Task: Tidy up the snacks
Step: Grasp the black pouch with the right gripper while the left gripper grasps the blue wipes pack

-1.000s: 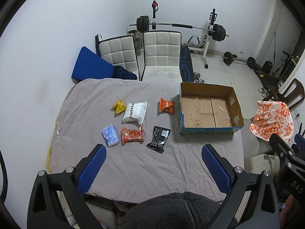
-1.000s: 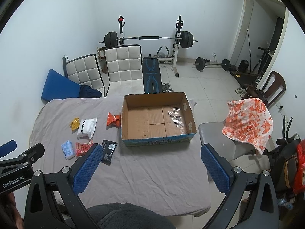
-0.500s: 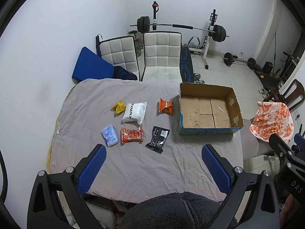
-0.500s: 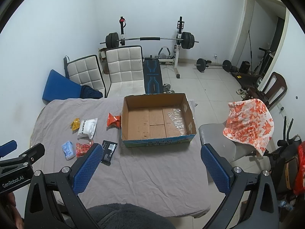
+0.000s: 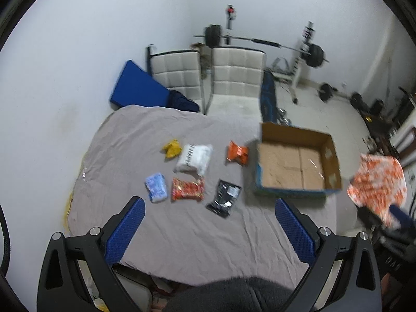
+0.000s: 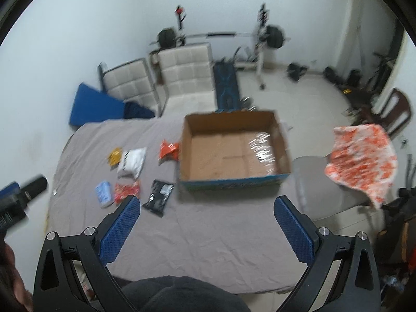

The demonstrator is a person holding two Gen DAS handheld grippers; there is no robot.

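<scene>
Several snack packs lie on the grey-covered table [image 5: 195, 234]: a yellow pack [image 5: 171, 148], a white bag [image 5: 193, 157], an orange pack [image 5: 237, 153], a light-blue pack [image 5: 156, 187], a red pack [image 5: 187, 188] and a black pack [image 5: 224, 201]. To their right stands an open, empty cardboard box [image 5: 296, 167], also in the right wrist view [image 6: 234, 150]. My left gripper [image 5: 208, 223] hovers open above the near table edge, well short of the packs. My right gripper [image 6: 206, 221] is open too, in front of the box, holding nothing.
Two white padded chairs [image 5: 234, 78] and a blue mat [image 5: 137, 88] stand behind the table. A weight bench with a barbell [image 5: 260, 41] fills the back. To the right, a chair with an orange-patterned cloth [image 6: 361, 156] stands beside the table.
Both views have shifted and blurred: both grippers have moved forward and lower toward the table, so packs and box look nearer. Both stay open. Nothing on the table has moved.
</scene>
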